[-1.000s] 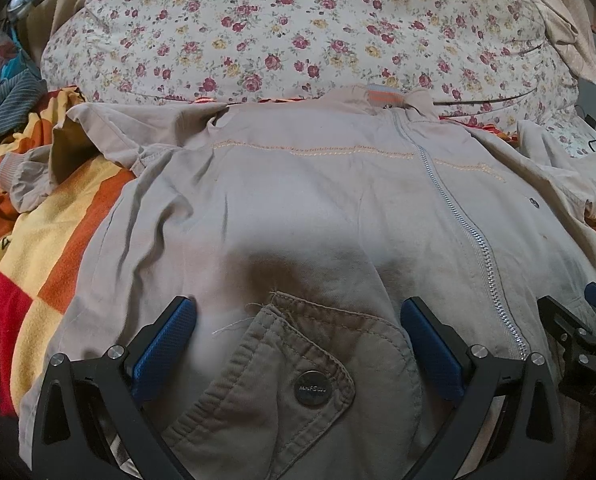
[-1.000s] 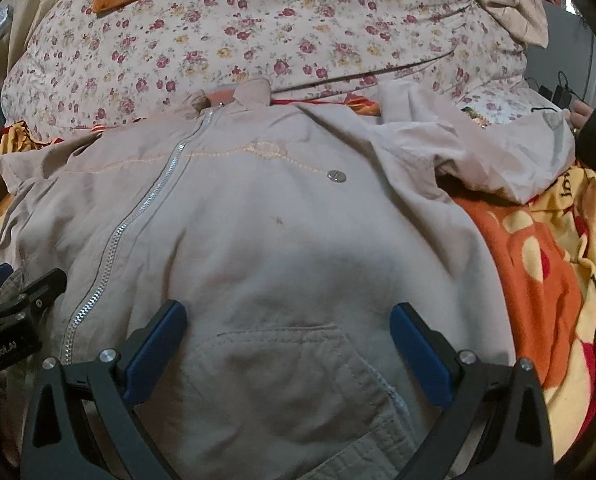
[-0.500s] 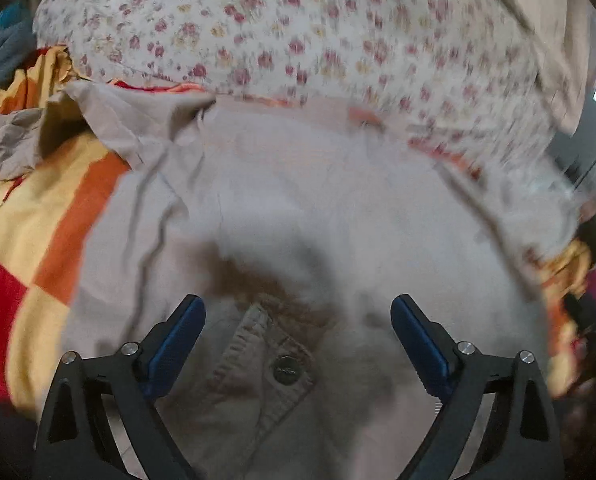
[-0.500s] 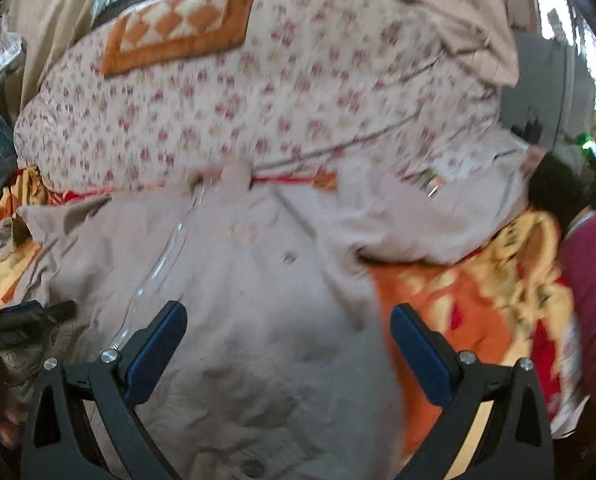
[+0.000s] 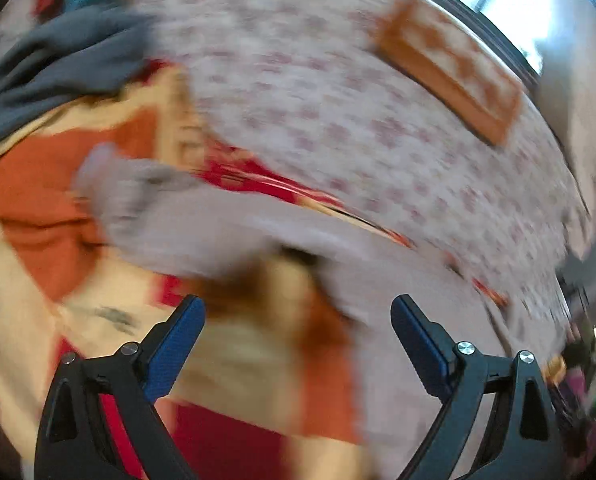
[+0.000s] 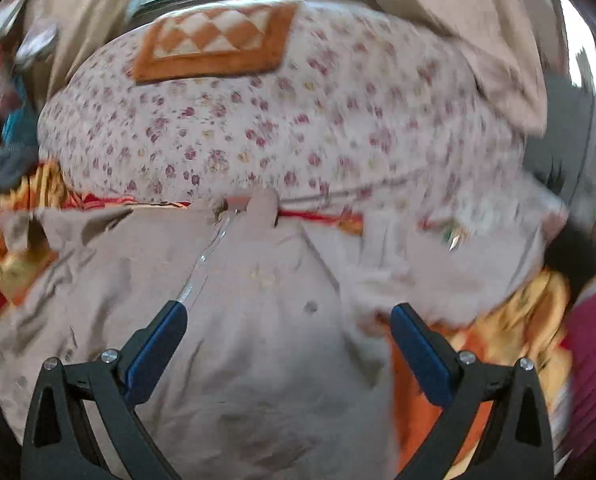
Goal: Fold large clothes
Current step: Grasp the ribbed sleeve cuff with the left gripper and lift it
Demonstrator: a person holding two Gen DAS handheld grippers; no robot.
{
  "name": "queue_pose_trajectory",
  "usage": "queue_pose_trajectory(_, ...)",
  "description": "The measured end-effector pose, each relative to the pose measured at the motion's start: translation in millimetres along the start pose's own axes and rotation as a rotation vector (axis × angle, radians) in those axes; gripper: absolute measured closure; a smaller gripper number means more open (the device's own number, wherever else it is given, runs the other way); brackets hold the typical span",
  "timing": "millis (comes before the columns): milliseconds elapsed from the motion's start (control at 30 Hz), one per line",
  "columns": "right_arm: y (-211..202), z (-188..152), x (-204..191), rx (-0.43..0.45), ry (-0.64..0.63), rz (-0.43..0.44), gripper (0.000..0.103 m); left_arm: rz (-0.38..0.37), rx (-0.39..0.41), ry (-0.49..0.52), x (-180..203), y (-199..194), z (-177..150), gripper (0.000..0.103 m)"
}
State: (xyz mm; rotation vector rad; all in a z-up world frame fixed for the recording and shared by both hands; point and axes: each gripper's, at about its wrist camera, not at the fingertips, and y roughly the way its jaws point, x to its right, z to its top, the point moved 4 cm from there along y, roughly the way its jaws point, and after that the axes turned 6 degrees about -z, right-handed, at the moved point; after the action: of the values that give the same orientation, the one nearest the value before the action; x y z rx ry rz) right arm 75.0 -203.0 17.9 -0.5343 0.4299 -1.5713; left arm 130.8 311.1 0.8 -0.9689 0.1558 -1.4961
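A beige zip jacket (image 6: 257, 320) lies front up and spread flat on a bed, collar toward the far side, both sleeves out to the sides. In the blurred left wrist view its left sleeve (image 5: 201, 224) crosses the middle of the frame. My left gripper (image 5: 298, 320) is open and empty, above the blanket just short of that sleeve. My right gripper (image 6: 285, 328) is open and empty, held above the jacket's chest, its left finger (image 6: 157, 344) over the zip.
An orange, yellow and red blanket (image 5: 37, 184) covers the bed under the jacket. A large floral quilt (image 6: 277, 120) with an orange patterned mat (image 6: 213, 40) on it is piled behind. Dark grey clothing (image 5: 57, 64) lies at the far left. A person in magenta (image 6: 594, 360) is at the right edge.
Both grippers have lifted and pulled back from the jacket's lower pockets. The left one has swung left toward the sleeve and blanket. Both stay open.
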Motion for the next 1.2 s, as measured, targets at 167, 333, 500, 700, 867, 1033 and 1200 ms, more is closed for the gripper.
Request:
queue_pose_trajectory(167,11.1,-7.7,-1.2,-0.033,0.021,0.007,0.000,0.143,0.062,-0.092,-99.8,17.7,16.9,0.023)
queue_pose_trajectory(333,19.8,-18.3,-14.0,-0.079,-0.010,0.041,0.000,0.131,0.206,0.005,-103.6,18.3,51.4,0.033)
queue_pose_trajectory(500,27.2,-21.9,-23.4,-0.102,-0.027,0.056,0.000,0.230,0.131,0.014,-133.6,49.1,64.4,0.034)
queue_pose_trajectory(700,32.7,-25.5,-29.2,-0.123,-0.042,0.062,0.000,0.252,0.127,0.000,-141.5,66.9,66.7,0.031)
queue_pose_trajectory(867,34.2,-26.6,-29.1,-0.124,-0.040,0.055,0.000,0.309,0.066,0.018,-131.4,76.6,77.8,0.090)
queue_pose_trajectory(1033,28.6,-22.4,-18.6,-0.100,0.008,0.045,0.000,0.444,0.232,0.002,-119.6,13.4,104.9,0.101)
queue_pose_trajectory(1200,19.6,-19.9,-7.8,-0.077,0.030,0.020,0.000,0.530,0.388,0.003,-92.8,-62.6,152.0,0.101)
